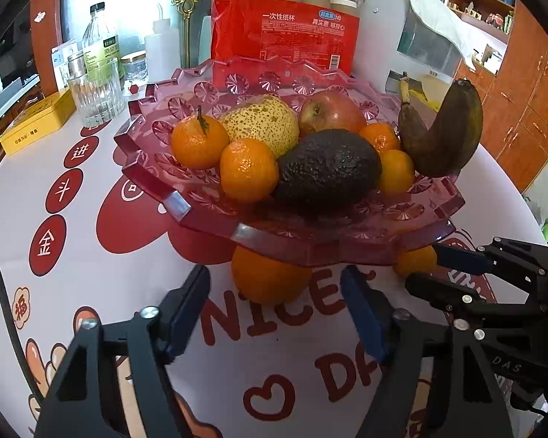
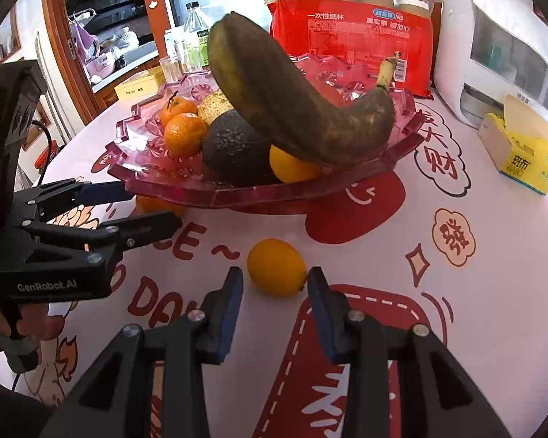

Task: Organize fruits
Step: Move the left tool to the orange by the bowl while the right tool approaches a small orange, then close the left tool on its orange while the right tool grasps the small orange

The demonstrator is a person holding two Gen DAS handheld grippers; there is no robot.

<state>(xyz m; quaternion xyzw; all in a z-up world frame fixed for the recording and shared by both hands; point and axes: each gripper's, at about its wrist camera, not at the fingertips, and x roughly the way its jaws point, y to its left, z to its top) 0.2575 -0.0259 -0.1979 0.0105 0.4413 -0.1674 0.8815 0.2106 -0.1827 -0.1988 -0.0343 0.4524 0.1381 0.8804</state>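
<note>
Fruits fill the pink bowl (image 1: 208,219): avocado (image 1: 327,168), banana (image 2: 292,109). Left gripper (image 1: 274,314) and right gripper (image 2: 276,303) gape empty, each facing an orange (image 1: 268,277) or a lemon (image 2: 277,266).

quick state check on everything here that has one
left gripper: open, an orange between its fingers, not gripped
right gripper: open, empty, behind a lemon
fruit tray: loaded
banana: overripe, dark
drinking glass: empty, upright
tissue box: open

A pink faceted plastic fruit tray (image 2: 310,197) fills the frame's middle; a small round orange citrus fruit (image 2: 277,267) lies below it on the table.
</note>
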